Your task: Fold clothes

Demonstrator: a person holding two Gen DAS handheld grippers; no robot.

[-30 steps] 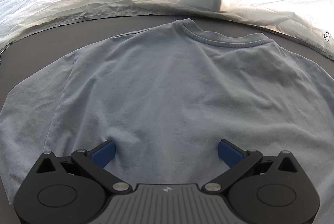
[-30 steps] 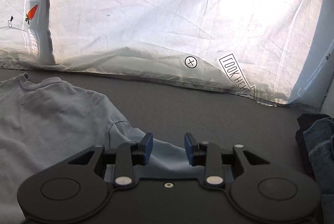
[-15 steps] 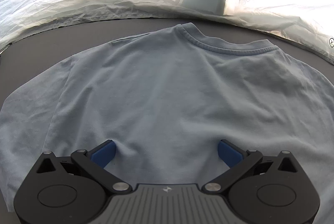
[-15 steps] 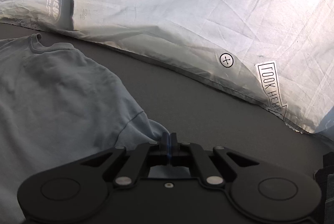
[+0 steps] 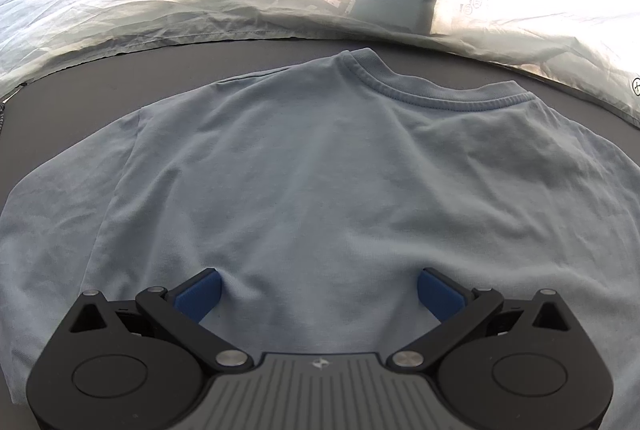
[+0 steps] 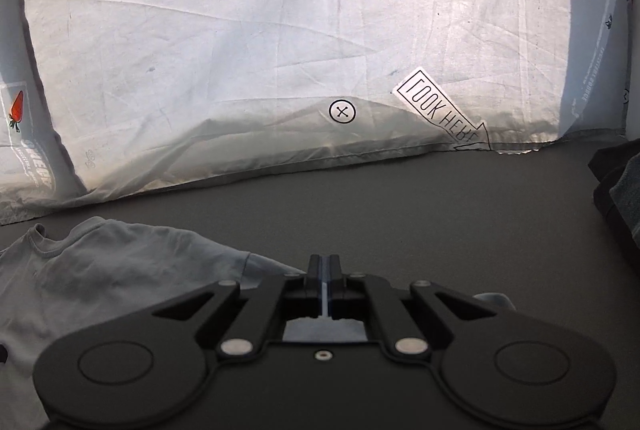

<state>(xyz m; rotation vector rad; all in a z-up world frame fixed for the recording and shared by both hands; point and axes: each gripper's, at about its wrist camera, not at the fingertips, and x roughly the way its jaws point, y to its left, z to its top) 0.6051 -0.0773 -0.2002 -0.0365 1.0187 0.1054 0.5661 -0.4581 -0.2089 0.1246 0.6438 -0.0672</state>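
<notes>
**Right jaws clamp the sleeve**

Left wrist: the left gripper [image 5: 319, 288] stays spread wide, pressing the blue T-shirt [image 5: 320, 169] flat on the tabletop [image 5: 100, 85], collar at 12 o'clock.

Right wrist: the right gripper [image 6: 324, 266], open a second ago, now pinches the sleeve [image 6: 264, 266]; that side's fold can likely begin.

The right gripper [image 6: 324, 270] pinches a sleeve of the light-blue T-shirt [image 6: 100, 270] (collar at left) on a dark tabletop [image 6: 400, 205].
</notes>
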